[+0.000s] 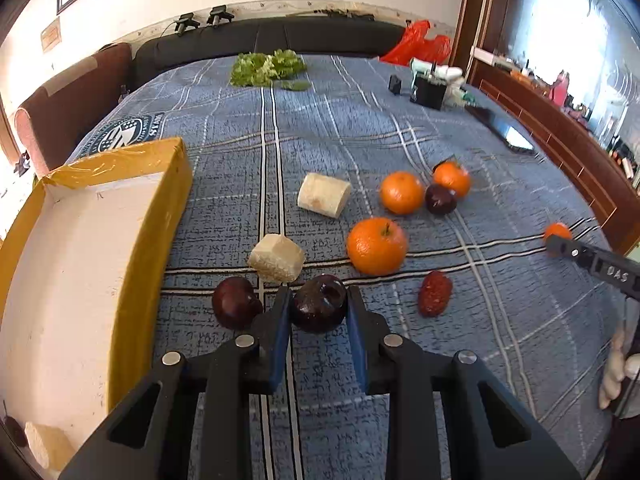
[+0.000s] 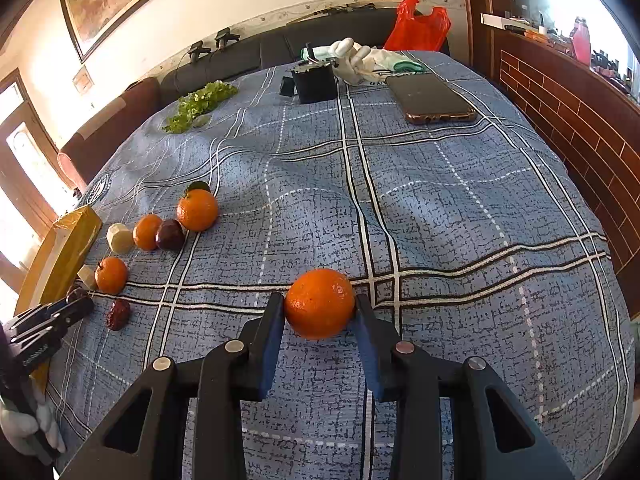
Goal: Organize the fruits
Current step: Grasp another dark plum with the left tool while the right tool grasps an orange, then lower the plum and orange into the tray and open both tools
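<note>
My left gripper (image 1: 319, 300) is shut on a dark plum (image 1: 319, 303) just above the blue plaid cloth (image 1: 400, 132). A second plum (image 1: 236, 302) lies to its left, a red date (image 1: 435, 293) to its right. Oranges (image 1: 376, 245) (image 1: 401, 192) (image 1: 452, 178), a third plum (image 1: 440, 199) and pale sugarcane chunks (image 1: 276, 257) (image 1: 323, 194) lie beyond. A yellow box (image 1: 72, 264) stands at the left. My right gripper (image 2: 320, 306) is shut on an orange (image 2: 320, 303) near the cloth, apart from the fruit cluster (image 2: 197, 210) at its left.
Green lettuce (image 1: 266, 68) lies at the far side. A phone (image 2: 430, 98), a black holder (image 2: 316, 80), white gloves (image 2: 360, 60) and a red bag (image 2: 420, 26) sit far right. A dark sofa back runs behind. A sugarcane chunk (image 1: 48, 442) lies inside the box.
</note>
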`<act>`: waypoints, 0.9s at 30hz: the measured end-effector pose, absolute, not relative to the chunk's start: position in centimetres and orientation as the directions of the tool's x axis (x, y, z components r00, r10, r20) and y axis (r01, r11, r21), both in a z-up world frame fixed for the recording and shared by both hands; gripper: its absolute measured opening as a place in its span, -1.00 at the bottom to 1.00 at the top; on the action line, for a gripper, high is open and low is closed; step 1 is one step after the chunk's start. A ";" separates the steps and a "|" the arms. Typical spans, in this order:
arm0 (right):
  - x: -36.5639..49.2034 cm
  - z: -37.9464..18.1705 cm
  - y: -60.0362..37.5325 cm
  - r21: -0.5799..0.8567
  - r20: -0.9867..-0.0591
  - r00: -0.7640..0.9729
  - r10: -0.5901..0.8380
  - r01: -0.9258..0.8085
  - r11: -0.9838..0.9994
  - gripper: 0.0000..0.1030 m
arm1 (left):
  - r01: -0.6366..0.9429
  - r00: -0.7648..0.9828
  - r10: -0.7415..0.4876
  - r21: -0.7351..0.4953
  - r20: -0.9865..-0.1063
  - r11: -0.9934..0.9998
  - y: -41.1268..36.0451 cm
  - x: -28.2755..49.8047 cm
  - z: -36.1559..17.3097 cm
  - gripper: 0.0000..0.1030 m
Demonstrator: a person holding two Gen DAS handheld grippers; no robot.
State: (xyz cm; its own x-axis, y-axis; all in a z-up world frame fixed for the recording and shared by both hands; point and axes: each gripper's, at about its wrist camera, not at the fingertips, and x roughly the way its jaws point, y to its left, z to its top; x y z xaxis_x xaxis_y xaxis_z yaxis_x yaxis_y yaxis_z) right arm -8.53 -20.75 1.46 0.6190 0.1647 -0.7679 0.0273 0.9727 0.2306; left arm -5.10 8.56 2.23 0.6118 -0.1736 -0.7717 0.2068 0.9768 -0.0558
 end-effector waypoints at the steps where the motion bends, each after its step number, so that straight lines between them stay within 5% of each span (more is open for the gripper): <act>1: -8.6 1.6 -20.7 0.234 -0.764 0.623 0.170 0.021 0.972 -0.27 | 0.204 0.622 -0.181 -0.066 -0.762 0.977 8.8 -5.5 2.8 -0.51; 7: -10.4 4.2 -19.8 0.351 -0.702 0.647 0.298 -0.049 0.935 -0.27 | 0.173 0.683 -0.237 -0.162 -0.691 0.972 12.6 -9.2 6.6 -0.50; 13: -11.4 7.3 -14.0 0.397 -0.664 0.614 0.427 -0.194 0.897 -0.26 | 0.055 0.733 -0.165 -0.185 -0.659 0.981 19.5 -12.0 8.3 -0.50; 27: -11.2 7.2 11.9 0.370 -0.718 0.307 0.624 -0.590 0.717 -0.25 | -0.250 0.645 0.059 -0.137 -0.762 0.959 33.6 -9.9 5.1 -0.49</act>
